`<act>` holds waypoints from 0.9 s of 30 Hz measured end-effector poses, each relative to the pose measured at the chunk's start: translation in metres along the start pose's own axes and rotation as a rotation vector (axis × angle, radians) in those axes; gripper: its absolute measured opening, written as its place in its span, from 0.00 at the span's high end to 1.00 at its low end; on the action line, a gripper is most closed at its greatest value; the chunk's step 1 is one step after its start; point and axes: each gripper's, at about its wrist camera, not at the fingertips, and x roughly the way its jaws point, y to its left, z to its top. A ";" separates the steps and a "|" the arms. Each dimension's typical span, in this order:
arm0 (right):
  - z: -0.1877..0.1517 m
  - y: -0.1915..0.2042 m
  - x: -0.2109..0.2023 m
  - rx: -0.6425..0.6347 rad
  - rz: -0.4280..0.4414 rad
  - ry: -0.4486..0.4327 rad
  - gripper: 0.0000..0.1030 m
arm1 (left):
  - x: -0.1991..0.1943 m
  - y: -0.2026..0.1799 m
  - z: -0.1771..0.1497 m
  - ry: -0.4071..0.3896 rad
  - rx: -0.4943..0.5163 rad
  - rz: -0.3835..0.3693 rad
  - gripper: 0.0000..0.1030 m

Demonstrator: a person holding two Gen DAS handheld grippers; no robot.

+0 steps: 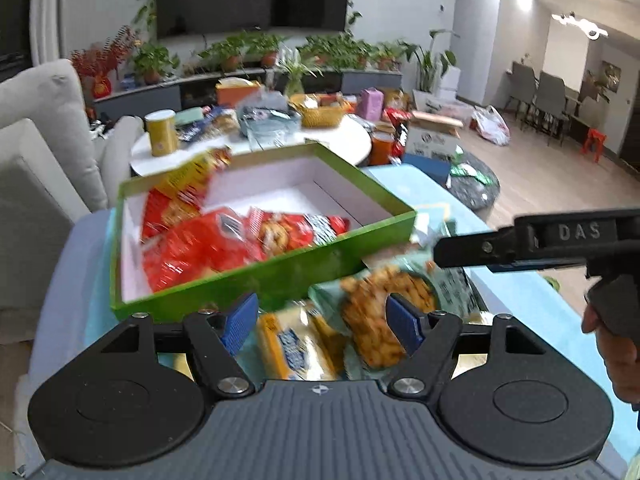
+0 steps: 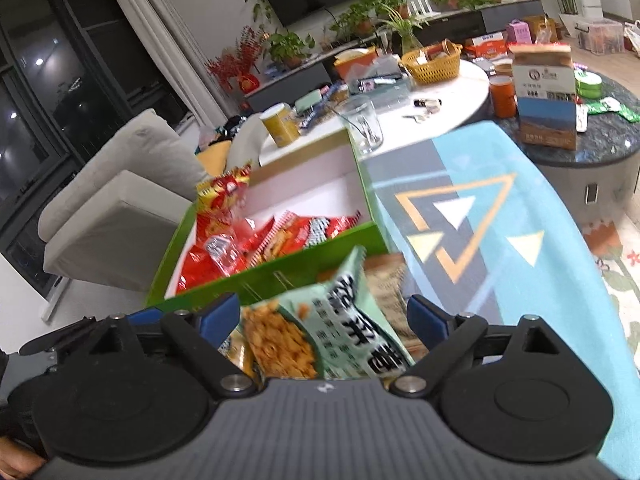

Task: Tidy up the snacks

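Both tongs, left [image 1: 322, 322] & right [image 2: 325, 320], spread apart w/ nothing gripped, hovering over loose snack packs [image 2: 348, 332] just in front of the green box [image 1: 280, 268]; red packs [image 1: 208, 244] inside it.

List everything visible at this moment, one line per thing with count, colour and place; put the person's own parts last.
box: one, green outside and white inside, on the blue patterned cloth.
red snack bags: several, red, inside the box at its left end.
mint-green snack bag: one, mint green with orange snacks pictured, in front of the box.
yellow snack pack: one, yellow, beside the mint-green bag.
yellow canister: one, on the white round table.
wicker basket: one, yellow, on the same table.
glass: one, clear, at the table's near edge.
carton: one, white and blue, on the dark round table.
left gripper: black with blue pads, open, over the packs.
right gripper: same, open, over the mint-green bag.
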 end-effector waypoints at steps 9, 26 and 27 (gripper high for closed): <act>-0.007 -0.009 0.009 -0.013 0.022 0.021 0.36 | 0.019 -0.019 -0.005 0.048 0.027 -0.070 0.34; -0.016 -0.011 0.027 -0.005 0.040 0.067 0.36 | 0.051 -0.018 -0.009 0.126 -0.057 -0.111 0.34; -0.016 -0.012 0.028 -0.005 0.040 0.067 0.36 | 0.052 -0.018 -0.009 0.126 -0.060 -0.115 0.34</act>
